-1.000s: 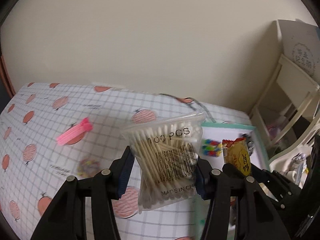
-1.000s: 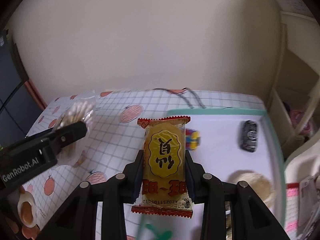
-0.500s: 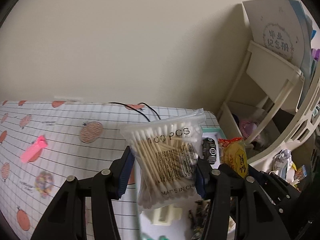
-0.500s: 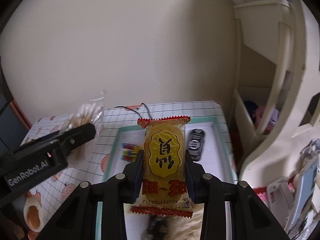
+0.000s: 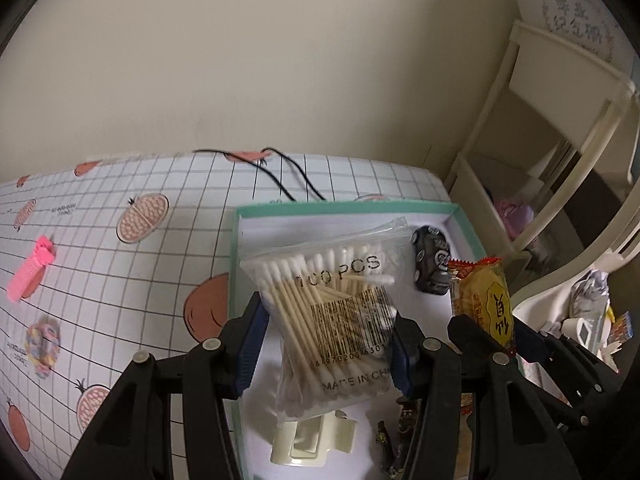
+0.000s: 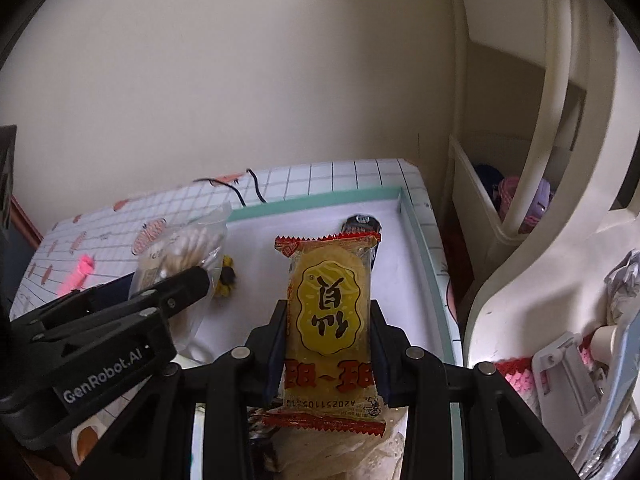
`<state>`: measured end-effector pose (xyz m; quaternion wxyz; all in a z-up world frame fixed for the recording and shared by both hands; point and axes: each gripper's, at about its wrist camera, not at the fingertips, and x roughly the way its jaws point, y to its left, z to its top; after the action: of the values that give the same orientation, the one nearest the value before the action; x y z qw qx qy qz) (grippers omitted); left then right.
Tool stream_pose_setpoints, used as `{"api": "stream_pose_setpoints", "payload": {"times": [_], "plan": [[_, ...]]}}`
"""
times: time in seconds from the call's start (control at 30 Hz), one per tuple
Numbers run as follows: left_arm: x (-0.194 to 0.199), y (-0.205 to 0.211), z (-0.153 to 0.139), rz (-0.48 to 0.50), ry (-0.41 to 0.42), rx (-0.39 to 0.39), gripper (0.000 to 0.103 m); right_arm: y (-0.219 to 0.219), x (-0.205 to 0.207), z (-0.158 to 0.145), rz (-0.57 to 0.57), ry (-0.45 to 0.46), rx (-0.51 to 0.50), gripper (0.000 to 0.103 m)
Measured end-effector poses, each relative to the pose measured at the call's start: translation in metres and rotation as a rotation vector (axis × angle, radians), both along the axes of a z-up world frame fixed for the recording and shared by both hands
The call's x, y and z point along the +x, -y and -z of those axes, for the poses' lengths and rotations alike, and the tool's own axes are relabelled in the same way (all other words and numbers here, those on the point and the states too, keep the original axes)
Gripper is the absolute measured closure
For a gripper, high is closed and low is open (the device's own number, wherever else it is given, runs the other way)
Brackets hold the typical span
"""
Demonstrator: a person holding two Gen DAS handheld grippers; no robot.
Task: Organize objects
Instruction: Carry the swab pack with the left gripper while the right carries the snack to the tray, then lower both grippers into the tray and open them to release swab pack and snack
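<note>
Left wrist: gripper point(image 5: 326, 350) clamps crinkly clear swab bag point(image 5: 336, 320).

A: Cream wall point(image 5: 280, 60) at the back, black cable point(image 5: 280, 178) trailing over the bench's far edge.
B: Yep, and a white shelf unit point(image 6: 552, 120) w/ stuff, right side.

The left gripper point(image 5: 326, 338) is reaching forward with its two black fingers pressing in on a clear bag of cotton swabs point(image 5: 334, 316) from both sides. The right gripper point(image 6: 329, 344) is sitting just beside it, to its right, fingers squeezing an upright yellow snack packet point(image 6: 332, 320).
</note>
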<state>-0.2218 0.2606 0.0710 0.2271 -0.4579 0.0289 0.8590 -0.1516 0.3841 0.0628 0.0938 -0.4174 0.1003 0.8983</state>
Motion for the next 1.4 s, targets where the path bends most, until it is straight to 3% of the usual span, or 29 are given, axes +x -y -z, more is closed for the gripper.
{"api": "stream_pose_setpoints", "payload": {"times": [0.53, 0.97, 1.23, 1.4], "plan": [[0.002, -0.012, 0.023, 0.02, 0.026, -0.055, 0.047, 0.001, -0.007, 0.027, -0.001, 0.064, -0.005, 0.064], [0.005, -0.008, 0.02, 0.03, 0.058, -0.021, 0.047, 0.003, -0.008, 0.023, -0.005, 0.065, 0.01, 0.062], [0.011, -0.006, 0.01, 0.043, 0.038, -0.01, 0.044, 0.005, -0.006, 0.013, -0.019, 0.048, 0.018, 0.052], [0.012, -0.001, 0.001, 0.038, 0.006, -0.009, 0.044, 0.007, -0.004, 0.001, -0.026, 0.025, 0.031, 0.052]]}}
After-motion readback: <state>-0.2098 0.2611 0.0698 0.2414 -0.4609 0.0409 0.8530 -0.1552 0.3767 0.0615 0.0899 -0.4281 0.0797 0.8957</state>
